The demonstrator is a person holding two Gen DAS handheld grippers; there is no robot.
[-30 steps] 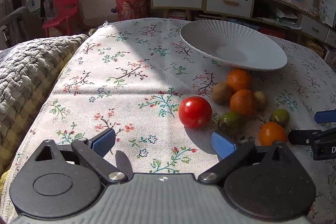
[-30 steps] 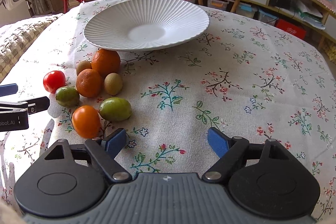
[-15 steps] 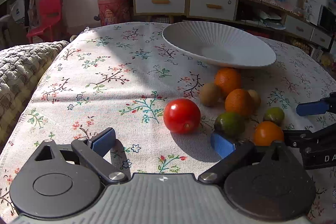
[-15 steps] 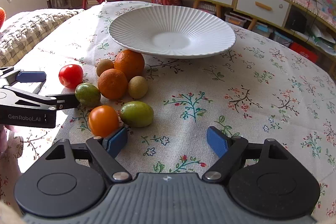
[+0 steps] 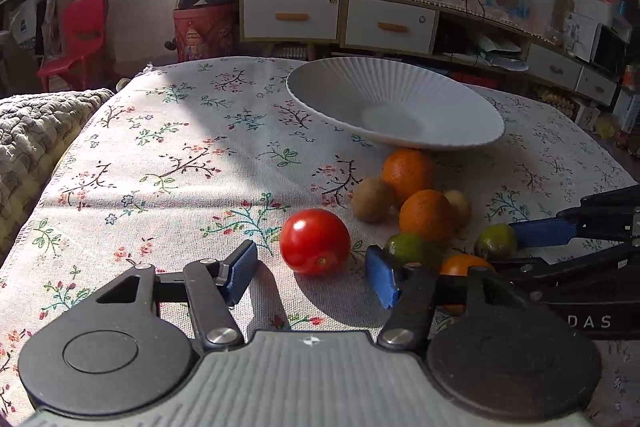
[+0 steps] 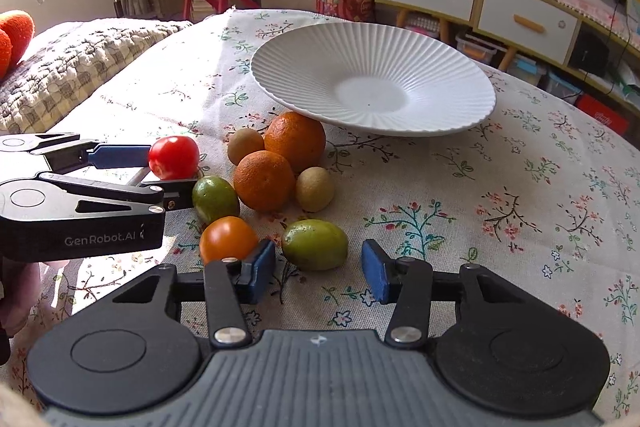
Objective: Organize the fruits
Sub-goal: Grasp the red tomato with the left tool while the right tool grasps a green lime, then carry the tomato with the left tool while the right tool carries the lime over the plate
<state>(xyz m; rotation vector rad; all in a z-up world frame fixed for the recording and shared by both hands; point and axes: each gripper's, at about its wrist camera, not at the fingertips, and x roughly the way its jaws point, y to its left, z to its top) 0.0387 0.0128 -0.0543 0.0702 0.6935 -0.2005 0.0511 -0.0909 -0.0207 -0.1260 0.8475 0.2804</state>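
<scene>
Counting the fruit beside the white ribbed plate [image 6: 374, 83] gave eight pieces: one red tomato [image 5: 315, 242], one orange tomato [image 6: 228, 239], two oranges, two brown kiwis and two green fruits. All lay on the flowered cloth [image 5: 180, 163] of the counter, clustered just in front of the plate's near rim. The larger orange [image 6: 295, 141] sat tucked under that rim, the smaller orange [image 6: 264, 180] touching it, with a kiwi [image 6: 245, 145] to its left and another [image 6: 315, 188] to its right. The red tomato was glossy and round, farthest left of the plate. One green fruit [image 6: 215, 199] was dull and oval; the other [image 6: 315, 244] was larger, with brownish patches.

The left gripper [image 5: 312, 269] had its fingers spread, the red tomato just ahead between them, not pinched. The right gripper [image 6: 318, 269] also had its fingers spread, the larger green fruit just ahead of the gap and the orange tomato beside its left pad.
</scene>
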